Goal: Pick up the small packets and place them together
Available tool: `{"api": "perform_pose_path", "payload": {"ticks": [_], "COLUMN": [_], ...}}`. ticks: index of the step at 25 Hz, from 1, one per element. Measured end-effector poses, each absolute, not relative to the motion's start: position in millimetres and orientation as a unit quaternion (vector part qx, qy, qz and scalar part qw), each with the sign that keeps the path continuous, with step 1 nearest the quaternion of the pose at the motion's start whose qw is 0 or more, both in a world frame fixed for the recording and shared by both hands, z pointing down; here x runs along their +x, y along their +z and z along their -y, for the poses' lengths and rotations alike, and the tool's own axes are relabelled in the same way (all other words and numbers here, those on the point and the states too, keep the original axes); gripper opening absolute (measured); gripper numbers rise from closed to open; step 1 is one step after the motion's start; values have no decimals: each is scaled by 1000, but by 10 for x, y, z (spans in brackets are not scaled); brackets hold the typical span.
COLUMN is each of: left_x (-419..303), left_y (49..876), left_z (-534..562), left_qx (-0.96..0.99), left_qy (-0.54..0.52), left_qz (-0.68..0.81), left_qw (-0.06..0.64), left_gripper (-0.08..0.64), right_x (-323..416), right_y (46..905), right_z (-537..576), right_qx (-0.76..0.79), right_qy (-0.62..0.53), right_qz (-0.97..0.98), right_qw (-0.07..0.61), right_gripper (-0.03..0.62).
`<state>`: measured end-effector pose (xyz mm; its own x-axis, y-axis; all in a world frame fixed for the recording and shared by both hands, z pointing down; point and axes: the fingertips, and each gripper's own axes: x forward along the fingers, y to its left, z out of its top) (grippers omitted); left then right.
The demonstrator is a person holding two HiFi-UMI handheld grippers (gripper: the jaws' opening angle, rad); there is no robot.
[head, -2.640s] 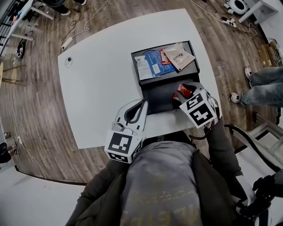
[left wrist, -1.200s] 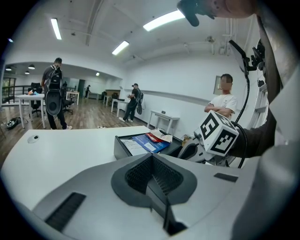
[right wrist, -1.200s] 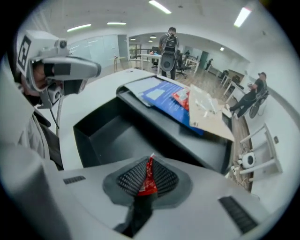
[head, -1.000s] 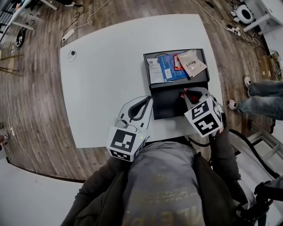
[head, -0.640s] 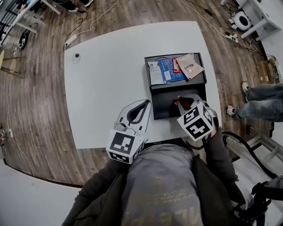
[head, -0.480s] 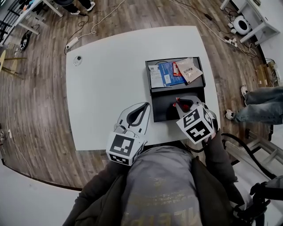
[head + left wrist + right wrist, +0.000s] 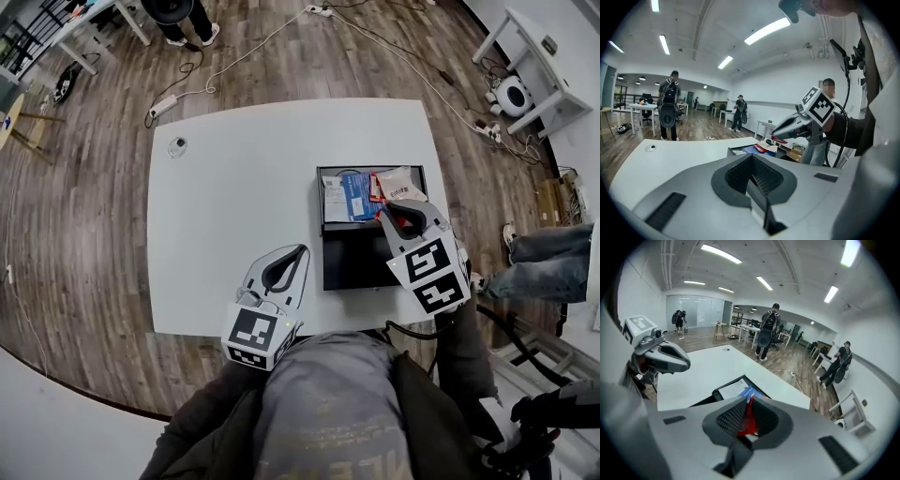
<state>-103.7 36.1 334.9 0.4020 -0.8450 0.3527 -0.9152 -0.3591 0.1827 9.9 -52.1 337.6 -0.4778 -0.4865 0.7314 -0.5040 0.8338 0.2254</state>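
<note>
Right gripper [image 7: 384,216] risen over box [image 7: 352,264] | red packet [image 7: 748,422] mostly hidden between jaws

We see a white tabletop [image 7: 234,206], smooth and matt, over a floor [image 7: 84,234] of brown wood planks with a faint sheen. Near the tabletop's right edge the tray [image 7: 361,267] looks matt black. At its far end a blue packet [image 7: 354,195] and a pale packet [image 7: 401,184] of smooth film lie beside a white paper sheet [image 7: 334,199]. The left gripper [image 7: 298,251] and right gripper [image 7: 386,210] have smooth pale-grey plastic shells; their pads [image 7: 761,176] are black and finely ribbed. The red packet [image 7: 749,420] looks glossy. The sweater [image 7: 328,403] is grey cloth.
</note>
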Motion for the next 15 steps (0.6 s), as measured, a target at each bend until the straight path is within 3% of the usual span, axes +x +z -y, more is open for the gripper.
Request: {"api": "perform_pose_path", "payload": {"ticks": [11,15], "left_x": [-1211,-1234], "left_y": [3592,3641], "left_z": [-249,-180], "left_qx": [792,789], "left_qy": [117,120], "left_qz": [560,560], "left_qw": [215,224], "left_gripper": [2,2], "right_x": [-112,-196], "right_y": [3729,3825], "right_z": [1042,1083], "right_qx": [269,253], "right_qy": [15,24], "right_qz": [863,865], "right_qw": [428,432], "right_gripper": [43,76]}}
